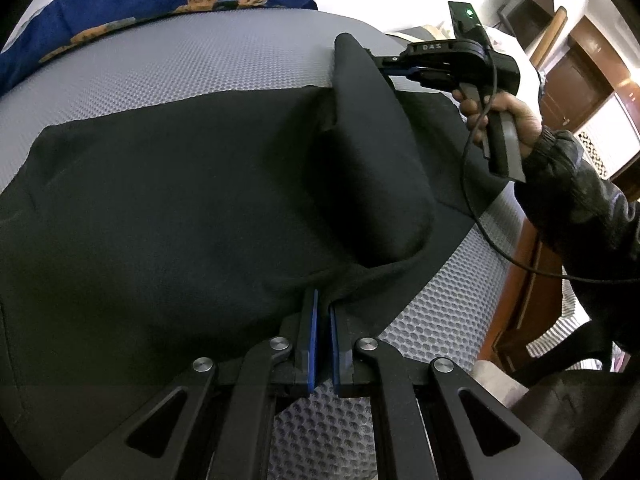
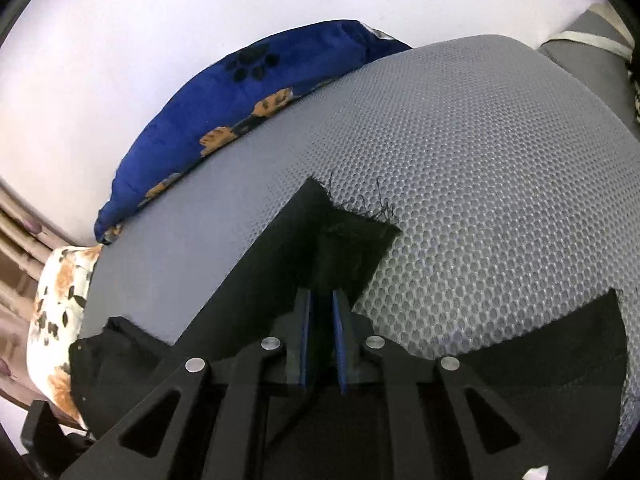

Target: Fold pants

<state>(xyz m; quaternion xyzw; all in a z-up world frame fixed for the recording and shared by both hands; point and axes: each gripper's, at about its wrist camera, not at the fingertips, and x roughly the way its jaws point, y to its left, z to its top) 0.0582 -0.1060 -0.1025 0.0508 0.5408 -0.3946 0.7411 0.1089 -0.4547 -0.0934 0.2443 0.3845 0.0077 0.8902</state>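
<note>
Black pants lie spread on a grey honeycomb mat. My left gripper is shut on the near edge of the pants. My right gripper shows in the left wrist view, held by a hand, shut on a raised fold of the pants at the far side. In the right wrist view my right gripper pinches a frayed corner of the pants above the mat. A lifted band of cloth hangs between the two grippers.
A blue pillow with orange paw prints lies along the mat's far edge, also in the right wrist view. A white floral cushion sits at the left. Wooden furniture stands at the right, beyond the mat's edge.
</note>
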